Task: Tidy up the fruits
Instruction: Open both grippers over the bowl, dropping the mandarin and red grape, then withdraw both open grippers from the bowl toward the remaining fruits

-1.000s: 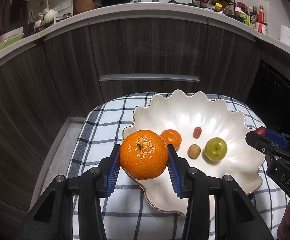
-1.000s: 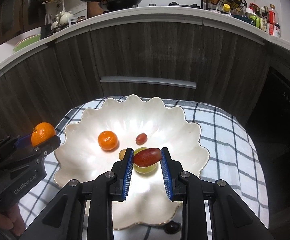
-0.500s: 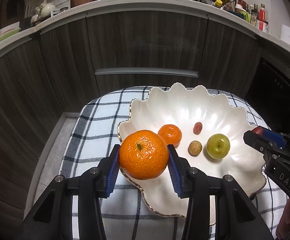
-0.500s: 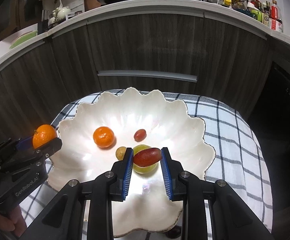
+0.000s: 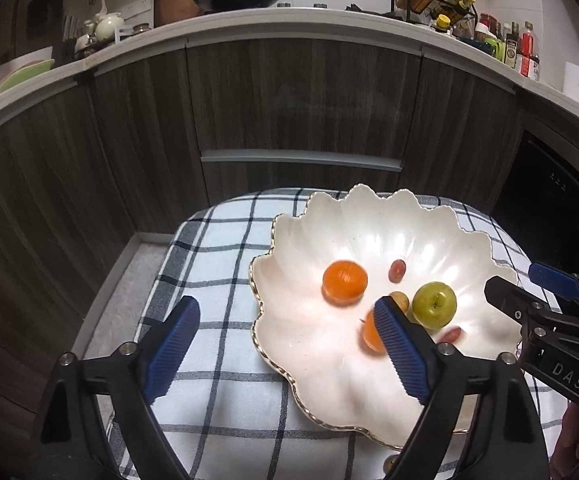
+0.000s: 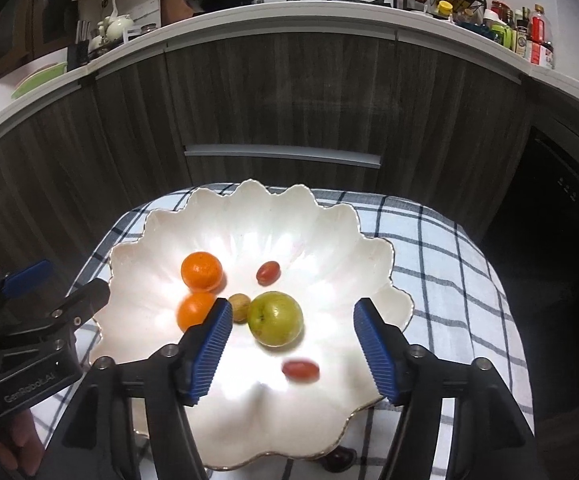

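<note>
A white scalloped bowl (image 5: 369, 216) (image 6: 249, 200) stands on a checked cloth. In it lie a small mandarin (image 5: 344, 280) (image 6: 201, 271), a second orange (image 5: 371, 334) (image 6: 195, 310) blurred beside it, a green fruit (image 5: 434, 304) (image 6: 275, 318), a small brown fruit (image 6: 239, 306), a red grape (image 5: 397, 270) (image 6: 268, 272) and a blurred long red grape (image 6: 300, 369) (image 5: 449, 334). My left gripper (image 5: 285, 336) is open and empty at the bowl's left rim. My right gripper (image 6: 291, 344) is open and empty above the bowl's near part.
The checked cloth (image 5: 217, 240) (image 6: 441, 248) covers a small round table. Dark wood cabinets (image 5: 289, 100) with a handle stand behind. A dark appliance (image 5: 561, 208) is at the right. The counter above holds a wok and bottles.
Both grippers have opened. The big orange has dropped from the left gripper into the bowl. The long red grape has dropped from the right gripper into the bowl's near part.
</note>
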